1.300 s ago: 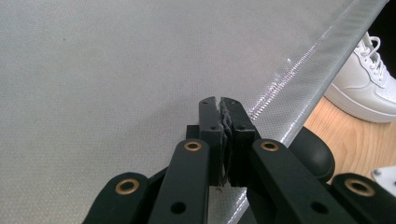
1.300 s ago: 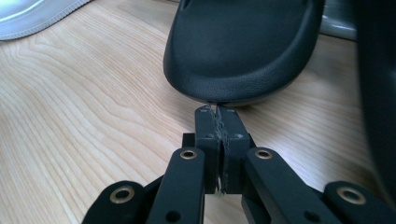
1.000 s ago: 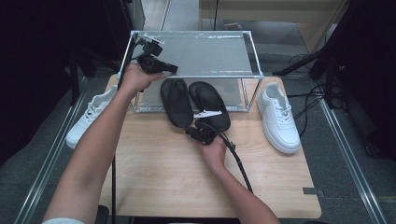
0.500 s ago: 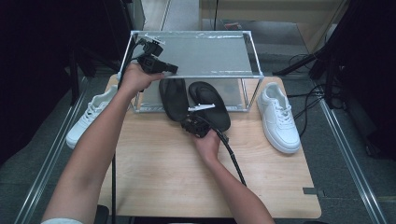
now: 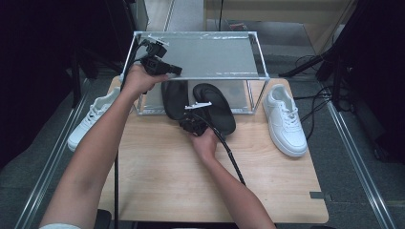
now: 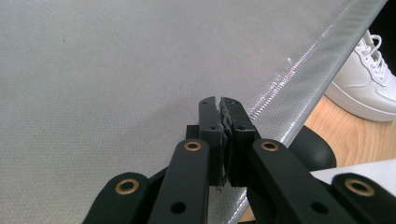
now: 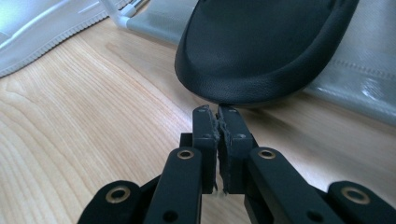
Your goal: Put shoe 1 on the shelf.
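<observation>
At table centre, right gripper (image 5: 192, 122) clenched, empty, tips just short of slipper (image 7: 266, 51) heel. Slipper lies straight ahead, long axis running near-to-far, toe end under rack (image 5: 210, 52). Right hand nearer. Left gripper (image 5: 160, 64) clenched, empty, resting over rack top, far left.

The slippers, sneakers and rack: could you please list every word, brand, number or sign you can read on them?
No readable text in any view.
Black slippers: plain, no print visible.
White sneakers: no logo or lettering can be made out.
Rack: bare grey shelf, no label.
Grippers, left and right: no markings.
</observation>
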A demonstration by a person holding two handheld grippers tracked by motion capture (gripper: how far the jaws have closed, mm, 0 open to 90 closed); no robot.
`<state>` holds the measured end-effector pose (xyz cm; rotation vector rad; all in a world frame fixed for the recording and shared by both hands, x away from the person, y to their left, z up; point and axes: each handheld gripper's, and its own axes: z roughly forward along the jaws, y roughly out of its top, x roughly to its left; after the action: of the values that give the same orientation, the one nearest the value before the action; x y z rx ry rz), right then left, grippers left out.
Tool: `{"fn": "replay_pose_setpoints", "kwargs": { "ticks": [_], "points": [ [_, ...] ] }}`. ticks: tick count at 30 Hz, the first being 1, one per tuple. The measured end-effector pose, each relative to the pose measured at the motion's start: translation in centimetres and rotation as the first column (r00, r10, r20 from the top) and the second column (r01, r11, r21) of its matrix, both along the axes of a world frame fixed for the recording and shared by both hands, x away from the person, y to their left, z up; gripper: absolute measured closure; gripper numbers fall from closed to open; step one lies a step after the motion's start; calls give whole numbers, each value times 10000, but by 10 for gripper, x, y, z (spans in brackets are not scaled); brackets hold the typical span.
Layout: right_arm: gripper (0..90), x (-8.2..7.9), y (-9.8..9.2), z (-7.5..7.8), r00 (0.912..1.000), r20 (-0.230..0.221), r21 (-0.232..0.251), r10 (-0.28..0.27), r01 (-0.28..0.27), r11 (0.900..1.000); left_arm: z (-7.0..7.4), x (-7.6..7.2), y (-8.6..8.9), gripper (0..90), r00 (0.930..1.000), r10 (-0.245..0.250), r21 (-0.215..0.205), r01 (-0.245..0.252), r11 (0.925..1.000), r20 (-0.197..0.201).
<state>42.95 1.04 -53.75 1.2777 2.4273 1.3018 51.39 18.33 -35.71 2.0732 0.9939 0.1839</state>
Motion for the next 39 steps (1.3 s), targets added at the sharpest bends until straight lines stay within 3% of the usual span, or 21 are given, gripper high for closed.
{"fn": "replay_pose_setpoints", "kwargs": {
  "ticks": [7,13,17,26,39],
  "points": [
    [876,5,7,3,9999,13,148,103,-103,9998,0,1,1,880,10000,-8,-50,8,10000,-57],
    [900,-5,-1,9,9995,23,372,312,-313,9988,0,1,1,880,10000,11,-98,-11,10000,-78],
    [900,-13,-15,17,9991,-83,730,426,-418,9965,0,1,1,880,9999,46,-125,-47,9999,-100],
    [900,-35,-49,26,9984,70,590,567,-570,9966,0,1,1,880,9999,81,-152,-83,9999,-153],
    [900,-57,-113,35,9994,326,274,148,-157,9995,0,2,2,879,9998,43,-152,-46,9999,-203]
  ]
}}
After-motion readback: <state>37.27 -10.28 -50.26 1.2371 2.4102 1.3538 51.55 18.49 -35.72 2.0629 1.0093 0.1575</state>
